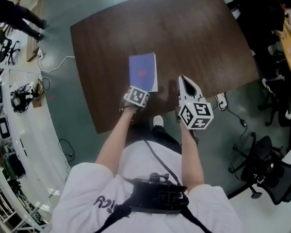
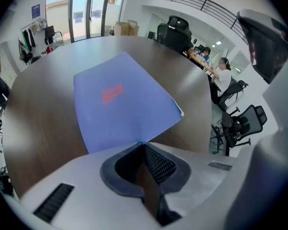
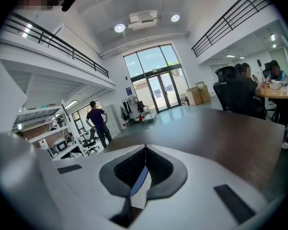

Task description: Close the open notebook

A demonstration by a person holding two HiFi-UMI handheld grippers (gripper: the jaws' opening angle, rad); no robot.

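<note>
Seemingly flat and closed, the one blue notebook (image 1: 143, 72) lies by the near edge of the one table (image 1: 194, 28). It looks light, thin and floppy, best taken by a free cover edge. Of the two grippers, the left gripper (image 2: 143, 143) is pressed together at the notebook's near edge. The right gripper (image 3: 145, 147) is pressed together on nothing, just to the notebook's right.

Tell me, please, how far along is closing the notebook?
Done: the notebook lies closed on the table, blue cover up. In hand: nothing; the left hand-held gripper is shut at its near edge, the right hand-held gripper shut beside it. Left: apparently nothing.
</note>
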